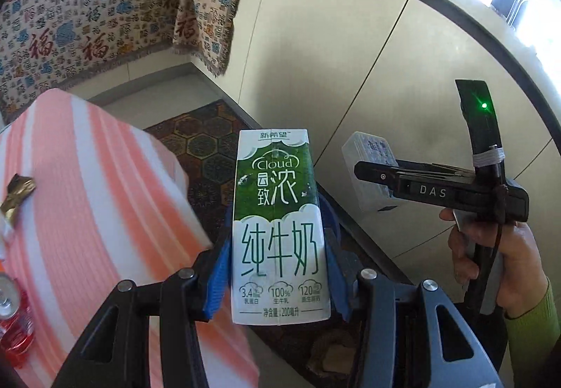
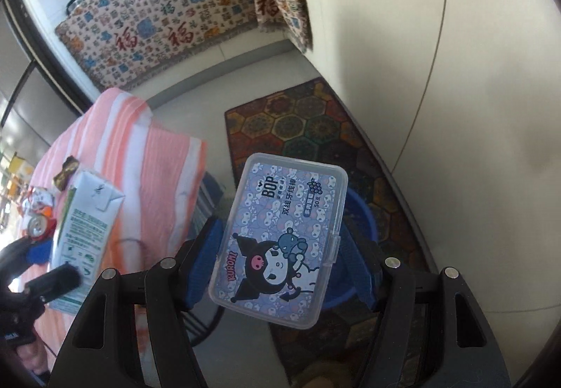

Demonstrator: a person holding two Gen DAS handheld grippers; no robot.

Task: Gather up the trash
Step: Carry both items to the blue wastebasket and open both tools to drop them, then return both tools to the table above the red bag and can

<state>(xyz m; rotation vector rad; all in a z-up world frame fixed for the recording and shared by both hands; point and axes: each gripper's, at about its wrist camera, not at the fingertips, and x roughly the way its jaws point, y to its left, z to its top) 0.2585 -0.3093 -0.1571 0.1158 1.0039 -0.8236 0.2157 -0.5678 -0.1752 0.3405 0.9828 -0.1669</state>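
My left gripper (image 1: pixel 280 269) is shut on a green and white milk carton (image 1: pixel 280 230), held upright in the air beside the striped table; the carton also shows in the right wrist view (image 2: pixel 86 230). My right gripper (image 2: pixel 280 269) is shut on a clear plastic floss-pick box (image 2: pixel 280 240) with a cartoon print, held above a blue bin (image 2: pixel 361 223) on the floor. In the left wrist view the right gripper (image 1: pixel 371 174) holds that box (image 1: pixel 368 170) to the carton's right.
A table with a pink and white striped cloth (image 1: pixel 87 195) holds a gold wrapper (image 1: pixel 17 191), a red can (image 1: pixel 10 311) and other scraps. A dark patterned rug (image 2: pixel 315 128) lies on the tiled floor. A sofa with a patterned throw (image 2: pixel 168 13) stands behind.
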